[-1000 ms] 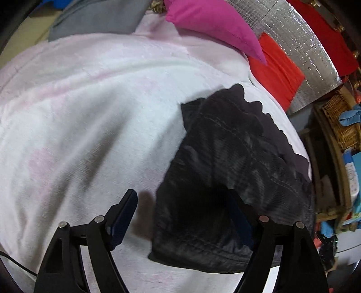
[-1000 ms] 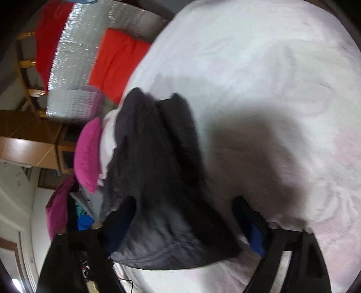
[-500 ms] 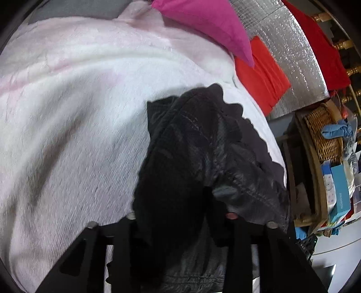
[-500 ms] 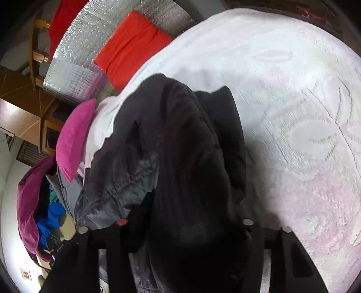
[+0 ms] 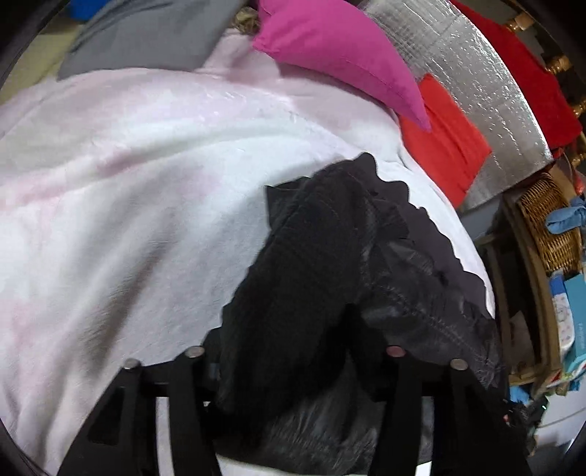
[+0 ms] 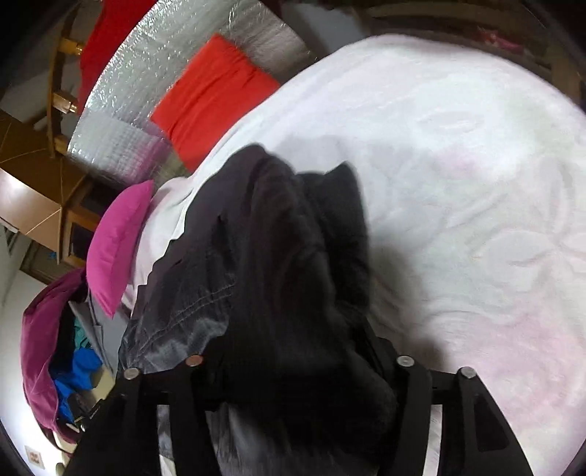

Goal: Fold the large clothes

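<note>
A black quilted garment [image 5: 329, 256] lies bunched on the white-and-pink blanket [image 5: 146, 183] near the bed's right edge. Its near end rises into my left gripper [image 5: 293, 351], and the thick wad of fabric fills the gap and hides the pads. The jaws are opening a little with the cloth still between them. In the right wrist view the same garment [image 6: 274, 238] is gathered up into my right gripper [image 6: 296, 351]. Those jaws are opening too, around a fat fold that covers the fingers. The blanket [image 6: 457, 146] spreads out to the right of it.
A magenta pillow [image 5: 337, 51] and a grey cloth [image 5: 146, 33] lie at the head of the bed. A red cloth [image 5: 443, 139] rests against a silver foil panel [image 5: 476, 80] beside the bed. A wicker basket [image 5: 549, 227] and a pile of clothes [image 6: 40, 348] stand nearby.
Both grippers came in over the garment's near edge, closed on it and gathered it into a raised bunch. Since half a second ago both pairs of jaws have spread slightly wider.
</note>
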`<state>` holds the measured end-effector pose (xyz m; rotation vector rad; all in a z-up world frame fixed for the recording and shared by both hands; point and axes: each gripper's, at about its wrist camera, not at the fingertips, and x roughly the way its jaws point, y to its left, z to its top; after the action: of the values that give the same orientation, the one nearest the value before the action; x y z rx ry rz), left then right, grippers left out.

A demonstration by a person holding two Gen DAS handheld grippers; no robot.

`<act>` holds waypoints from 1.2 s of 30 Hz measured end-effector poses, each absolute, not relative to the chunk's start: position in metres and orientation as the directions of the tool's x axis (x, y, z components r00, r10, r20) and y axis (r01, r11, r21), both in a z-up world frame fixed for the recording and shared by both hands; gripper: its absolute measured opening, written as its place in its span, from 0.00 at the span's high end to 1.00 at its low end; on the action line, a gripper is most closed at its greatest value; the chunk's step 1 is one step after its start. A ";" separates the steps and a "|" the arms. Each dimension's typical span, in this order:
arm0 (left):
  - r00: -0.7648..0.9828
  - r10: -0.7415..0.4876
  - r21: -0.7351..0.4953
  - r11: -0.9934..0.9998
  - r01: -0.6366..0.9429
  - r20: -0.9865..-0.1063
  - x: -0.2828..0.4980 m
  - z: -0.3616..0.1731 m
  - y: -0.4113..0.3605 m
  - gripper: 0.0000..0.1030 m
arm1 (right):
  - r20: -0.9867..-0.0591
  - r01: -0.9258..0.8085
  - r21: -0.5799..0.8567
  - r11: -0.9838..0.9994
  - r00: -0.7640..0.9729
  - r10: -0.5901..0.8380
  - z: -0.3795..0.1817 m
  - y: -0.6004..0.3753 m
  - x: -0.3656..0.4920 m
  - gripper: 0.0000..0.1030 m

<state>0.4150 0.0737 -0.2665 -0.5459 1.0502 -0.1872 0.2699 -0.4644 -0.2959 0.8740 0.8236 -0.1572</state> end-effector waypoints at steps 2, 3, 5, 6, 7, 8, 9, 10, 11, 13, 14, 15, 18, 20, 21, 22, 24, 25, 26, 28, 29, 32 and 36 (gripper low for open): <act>0.523 -0.385 -0.513 0.850 -0.121 -0.760 0.400 -0.258 0.085 0.44 | -0.681 0.458 0.618 0.639 0.719 0.142 -0.281 -0.470 0.248 0.32; 0.549 -0.360 -0.499 0.857 -0.125 -0.755 0.388 -0.251 0.090 0.44 | -0.671 0.462 0.611 0.643 0.733 0.111 -0.273 -0.475 0.232 0.29; 0.600 -0.294 -0.452 0.883 -0.128 -0.744 0.366 -0.237 0.100 0.42 | -0.655 0.476 0.578 0.663 0.755 0.030 -0.256 -0.479 0.202 0.26; 0.624 -0.253 -0.418 0.899 -0.131 -0.739 0.355 -0.231 0.103 0.39 | -0.644 0.476 0.569 0.671 0.765 0.003 -0.249 -0.477 0.189 0.25; 0.643 -0.217 -0.386 0.913 -0.133 -0.735 0.343 -0.224 0.103 0.36 | -0.631 0.459 0.578 0.675 0.776 0.012 -0.245 -0.475 0.179 0.25; 0.650 -0.207 -0.377 0.917 -0.132 -0.731 0.336 -0.221 0.102 0.33 | -0.619 0.434 0.601 0.671 0.784 0.048 -0.244 -0.471 0.177 0.25; 0.650 -0.218 -0.381 0.917 -0.120 -0.728 0.327 -0.219 0.100 0.32 | -0.602 0.395 0.650 0.649 0.789 0.123 -0.248 -0.467 0.170 0.25; 0.637 -0.248 -0.395 0.913 -0.097 -0.730 0.319 -0.221 0.095 0.31 | -0.592 0.377 0.683 0.625 0.787 0.173 -0.254 -0.462 0.166 0.25; 0.623 -0.270 -0.406 0.910 -0.083 -0.734 0.317 -0.222 0.096 0.31 | -0.591 0.370 0.707 0.602 0.778 0.216 -0.261 -0.457 0.164 0.25; 0.580 -0.324 -0.441 0.895 -0.069 -0.747 0.312 -0.232 0.089 0.31 | -0.596 0.370 0.747 0.552 0.740 0.311 -0.277 -0.447 0.169 0.25; 0.546 -0.368 -0.481 0.874 -0.075 -0.753 0.312 -0.240 0.088 0.30 | -0.584 0.364 0.768 0.527 0.735 0.345 -0.282 -0.443 0.171 0.25; 0.522 -0.397 -0.508 0.857 -0.084 -0.755 0.315 -0.246 0.088 0.30 | -0.573 0.362 0.784 0.504 0.734 0.365 -0.287 -0.439 0.176 0.25; 0.453 -0.472 -0.590 0.791 -0.162 -0.757 0.330 -0.269 0.096 0.30 | -0.595 0.403 0.778 0.483 0.719 0.359 -0.298 -0.434 0.192 0.25; 0.456 -0.470 -0.609 0.761 -0.224 -0.756 0.336 -0.279 0.103 0.30 | -0.590 0.435 0.795 0.423 0.716 0.373 -0.311 -0.436 0.197 0.25; 0.463 -0.466 -0.614 0.750 -0.246 -0.754 0.341 -0.282 0.107 0.30 | -0.589 0.450 0.799 0.399 0.720 0.367 -0.314 -0.433 0.205 0.25; 0.471 -0.469 -0.625 0.737 -0.257 -0.747 0.344 -0.284 0.110 0.30 | -0.594 0.466 0.796 0.386 0.725 0.349 -0.318 -0.433 0.211 0.25; 0.497 -0.483 -0.655 0.710 -0.260 -0.721 0.352 -0.286 0.115 0.31 | -0.599 0.484 0.789 0.378 0.744 0.297 -0.320 -0.435 0.213 0.26; 0.507 -0.481 -0.658 0.709 -0.255 -0.715 0.355 -0.286 0.117 0.32 | -0.597 0.486 0.788 0.379 0.754 0.274 -0.320 -0.436 0.215 0.28; 0.516 -0.478 -0.659 0.710 -0.251 -0.711 0.357 -0.286 0.118 0.46 | -0.598 0.486 0.783 0.387 0.760 0.255 -0.317 -0.437 0.216 0.40; 0.537 -0.477 -0.666 0.708 -0.236 -0.696 0.360 -0.282 0.119 0.56 | -0.599 0.482 0.769 0.421 0.773 0.210 -0.310 -0.436 0.217 0.53; 0.543 -0.477 -0.668 0.709 -0.227 -0.691 0.359 -0.280 0.119 0.57 | -0.585 0.466 0.771 0.435 0.788 0.192 -0.302 -0.437 0.213 0.57; 0.535 -0.454 -0.634 0.743 -0.212 -0.712 0.362 -0.279 0.107 0.57 | -0.566 0.429 0.719 0.547 0.818 0.103 -0.277 -0.430 0.209 0.58; 0.493 -0.432 -0.592 0.772 -0.229 -0.755 0.369 -0.287 0.099 0.54 | -0.678 0.524 0.662 0.536 0.724 0.129 -0.302 -0.432 0.224 0.58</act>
<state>0.3690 0.0990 -0.2869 -0.7109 1.0720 -0.1367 0.2238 -0.4322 -0.3025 0.9981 0.7509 -0.2639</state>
